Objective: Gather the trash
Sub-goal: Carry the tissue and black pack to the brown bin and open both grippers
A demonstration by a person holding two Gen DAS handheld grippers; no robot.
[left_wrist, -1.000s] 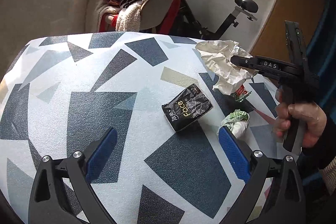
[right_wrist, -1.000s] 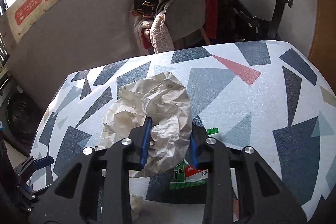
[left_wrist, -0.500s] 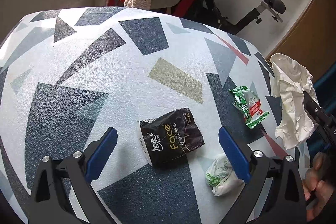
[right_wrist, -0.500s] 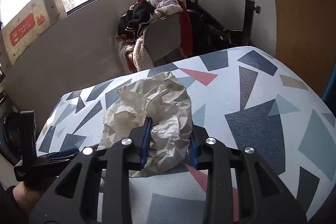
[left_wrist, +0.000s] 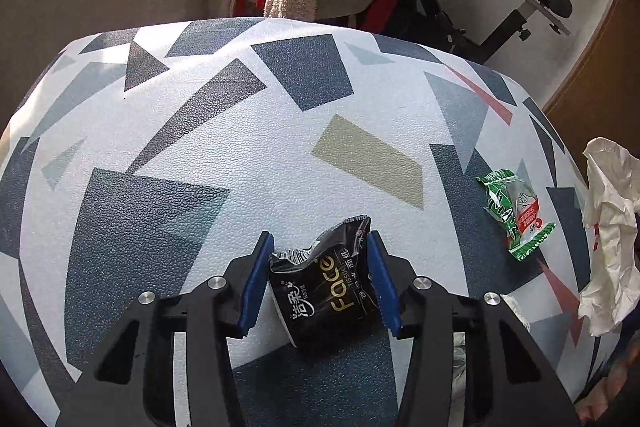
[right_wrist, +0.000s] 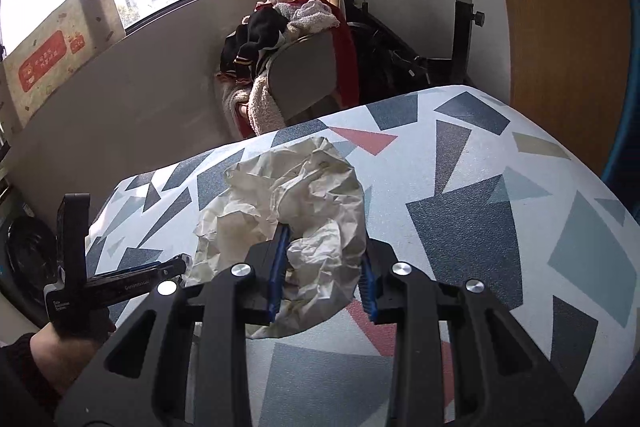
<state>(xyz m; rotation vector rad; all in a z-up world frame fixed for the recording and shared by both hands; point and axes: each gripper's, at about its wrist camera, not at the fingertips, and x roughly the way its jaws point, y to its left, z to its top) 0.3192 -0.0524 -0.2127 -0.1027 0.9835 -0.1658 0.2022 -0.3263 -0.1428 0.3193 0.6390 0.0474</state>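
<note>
Moved: the left gripper [left_wrist: 320, 271] has come in from wide spread and now brackets the black tissue pack [left_wrist: 326, 285], which earlier lay out ahead of it.
Left jaws: closing, blue pads on both sides of the pack, crumpling it.
Right jaws: the right gripper [right_wrist: 322, 267] is pinching the crumpled paper [right_wrist: 288, 203].
Pack spot: on the patterned counter [left_wrist: 224, 163], low centre.
Other trash: green wrapper [left_wrist: 514, 211] at about 2 o'clock from the pack.

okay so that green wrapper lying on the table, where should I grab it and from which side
Judging by its pose, grip the green wrapper across its narrow width at the puffy middle, coming from above. It lies flat and long on the table, its crimped ends too thin for the fingers to catch.
</note>
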